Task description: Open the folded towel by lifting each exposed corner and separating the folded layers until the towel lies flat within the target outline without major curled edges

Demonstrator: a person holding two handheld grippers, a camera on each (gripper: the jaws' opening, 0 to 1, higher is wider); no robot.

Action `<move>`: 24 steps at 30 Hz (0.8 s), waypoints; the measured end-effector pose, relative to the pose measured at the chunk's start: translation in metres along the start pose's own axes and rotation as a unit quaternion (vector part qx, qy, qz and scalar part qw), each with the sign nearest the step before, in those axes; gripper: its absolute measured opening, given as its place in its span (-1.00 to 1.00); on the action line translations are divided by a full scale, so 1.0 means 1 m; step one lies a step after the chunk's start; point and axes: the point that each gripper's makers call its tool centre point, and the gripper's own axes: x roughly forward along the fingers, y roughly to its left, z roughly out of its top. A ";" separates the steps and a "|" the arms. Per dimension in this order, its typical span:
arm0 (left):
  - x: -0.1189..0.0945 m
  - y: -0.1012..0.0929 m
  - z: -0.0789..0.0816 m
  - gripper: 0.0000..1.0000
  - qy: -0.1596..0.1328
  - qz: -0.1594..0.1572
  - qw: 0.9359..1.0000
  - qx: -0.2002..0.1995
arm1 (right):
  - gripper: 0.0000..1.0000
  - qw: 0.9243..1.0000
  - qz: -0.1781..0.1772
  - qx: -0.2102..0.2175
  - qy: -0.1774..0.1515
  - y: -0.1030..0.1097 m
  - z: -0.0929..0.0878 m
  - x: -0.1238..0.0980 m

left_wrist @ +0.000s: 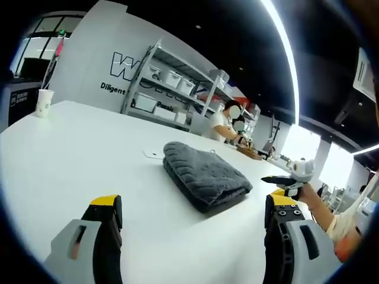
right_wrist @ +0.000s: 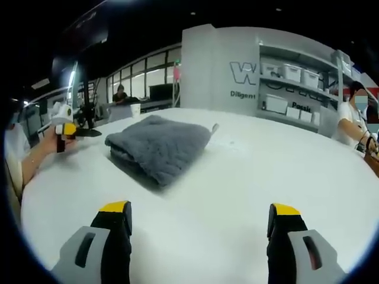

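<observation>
A thick grey towel (left_wrist: 204,174) lies folded on the white table (left_wrist: 77,154), a little ahead of my left gripper (left_wrist: 192,201). That gripper is open, its yellow-tipped jaws set wide with nothing between them. In the right gripper view the same towel (right_wrist: 157,145) lies ahead and to the left of my right gripper (right_wrist: 198,208), which is also open and holds nothing. Each gripper hangs just above the table, short of the towel. The right gripper (left_wrist: 289,182) comes into the left gripper view from the right, held in a hand. The left gripper (right_wrist: 66,130) appears at the left edge of the right gripper view.
A small white tag (left_wrist: 153,154) lies on the table at the towel's far corner. A paper cup (left_wrist: 44,102) stands at the far edge. Shelves with white bins (left_wrist: 172,80) line the back wall. Two people (left_wrist: 228,121) stand beyond the table.
</observation>
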 end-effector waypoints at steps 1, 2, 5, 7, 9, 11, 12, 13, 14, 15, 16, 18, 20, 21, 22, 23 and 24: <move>-0.001 -0.001 0.001 0.99 -0.001 -0.001 1.000 0.000 | 0.90 1.000 0.001 -0.001 -0.003 0.001 0.002 -0.001; -0.001 -0.001 0.002 0.99 -0.002 -0.001 1.000 0.000 | 0.91 1.000 0.001 -0.007 -0.005 0.002 0.004 -0.001; -0.005 -0.001 0.005 0.99 -0.003 -0.003 1.000 0.001 | 0.92 1.000 -0.005 -0.028 -0.001 0.003 0.005 -0.003; -0.007 0.001 0.008 0.99 -0.003 0.001 1.000 0.007 | 0.91 1.000 -0.005 -0.031 -0.003 0.004 0.009 -0.006; -0.009 0.002 0.010 0.99 -0.003 0.004 1.000 0.012 | 0.91 0.999 -0.003 -0.031 -0.008 0.008 0.015 -0.008; -0.009 0.003 0.011 0.99 -0.005 0.006 1.000 0.014 | 0.90 0.999 -0.001 -0.039 -0.011 0.013 0.021 -0.009; -0.010 0.003 0.012 0.99 -0.005 0.006 1.000 0.015 | 0.90 0.999 -0.002 -0.045 -0.012 0.015 0.024 -0.009; -0.010 0.004 0.012 0.99 -0.006 0.007 1.000 0.015 | 0.90 0.997 -0.007 -0.071 -0.017 0.019 0.034 -0.011; -0.009 0.004 0.011 0.99 -0.006 0.008 1.000 0.014 | 0.90 0.996 -0.007 -0.084 -0.024 0.024 0.044 -0.013; -0.009 0.005 0.011 0.99 -0.005 0.009 1.000 0.014 | 0.91 0.995 -0.006 -0.092 -0.029 0.029 0.052 -0.014; -0.008 0.005 0.010 0.99 -0.003 0.009 1.000 0.014 | 0.92 0.995 -0.005 -0.094 -0.030 0.031 0.055 -0.015; -0.007 0.006 0.007 0.99 0.000 0.010 1.000 0.012 | 0.92 0.993 0.004 -0.114 -0.038 0.048 0.073 -0.016; -0.006 0.005 0.005 0.99 0.002 0.009 1.000 0.010 | 0.92 0.990 0.011 -0.135 -0.037 0.061 0.085 -0.016; -0.006 0.005 0.005 0.99 0.002 0.009 1.000 0.009 | 0.92 0.987 0.013 -0.157 -0.031 0.068 0.090 -0.015; -0.006 0.005 0.004 0.98 0.003 0.009 1.000 0.009 | 0.91 0.983 0.016 -0.179 -0.025 0.075 0.095 -0.014; -0.006 0.005 0.004 0.98 0.004 0.009 1.000 0.009 | 0.92 0.979 0.019 -0.203 -0.017 0.082 0.099 -0.013; -0.006 0.005 0.003 0.98 0.005 0.009 1.000 0.009 | 0.96 0.976 0.020 -0.216 -0.011 0.087 0.101 -0.012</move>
